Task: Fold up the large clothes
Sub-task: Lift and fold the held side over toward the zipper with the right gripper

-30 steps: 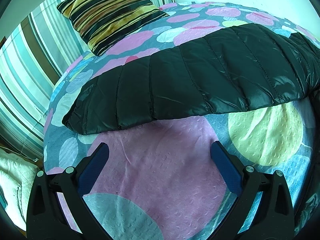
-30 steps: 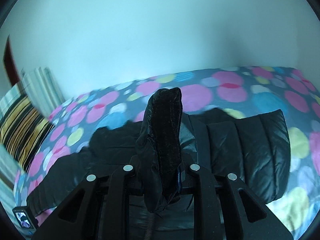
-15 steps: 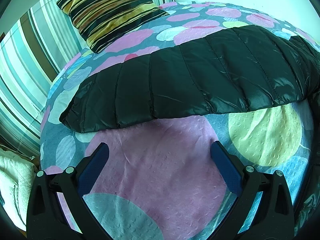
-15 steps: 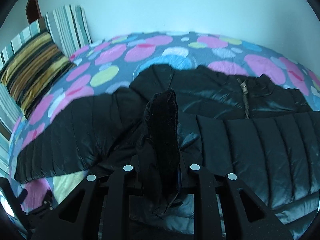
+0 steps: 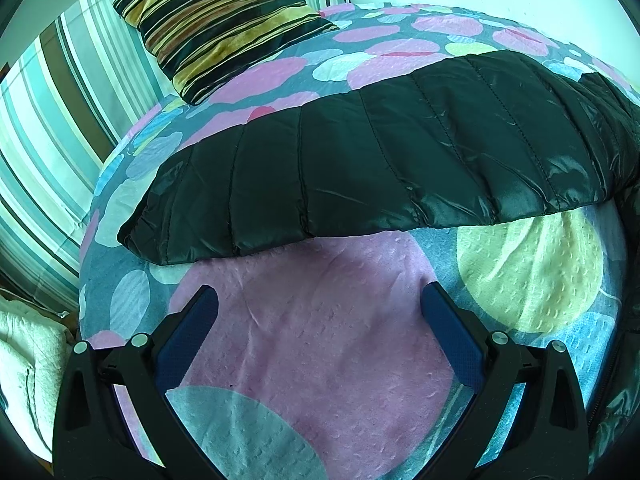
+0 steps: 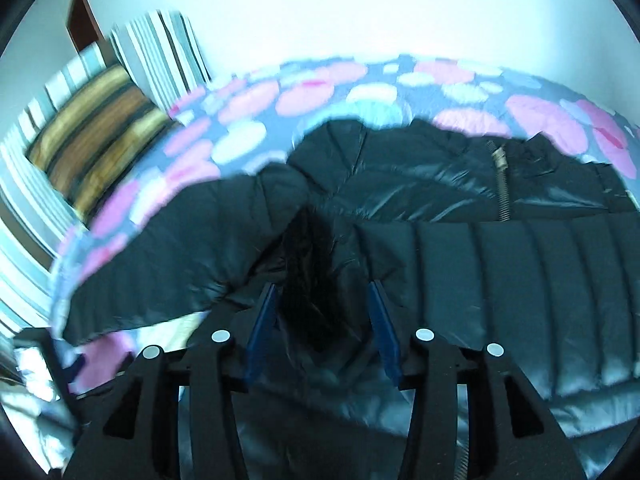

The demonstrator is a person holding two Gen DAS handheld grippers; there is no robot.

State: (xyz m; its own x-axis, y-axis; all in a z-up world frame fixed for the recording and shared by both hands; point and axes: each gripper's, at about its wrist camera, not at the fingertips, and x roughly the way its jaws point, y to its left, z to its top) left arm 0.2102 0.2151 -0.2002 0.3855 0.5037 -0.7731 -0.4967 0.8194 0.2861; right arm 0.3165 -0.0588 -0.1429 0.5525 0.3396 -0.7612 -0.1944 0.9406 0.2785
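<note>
Right wrist: right gripper [image 6: 322, 320] opening around a dark cuff [image 6: 316, 280] of soft, slippery puffer jacket [image 6: 500, 280] ahead; left gripper [image 5: 320, 320] spread, empty, sleeve [image 5: 360, 168] just beyond.

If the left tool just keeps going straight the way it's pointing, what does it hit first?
Most likely the bedspread: the left tool stands open, tilted down over a pink patch of it, with nothing between the fingers. The black jacket sleeve lies farther ahead, probably beyond that line, though depth is hard to judge.
</note>
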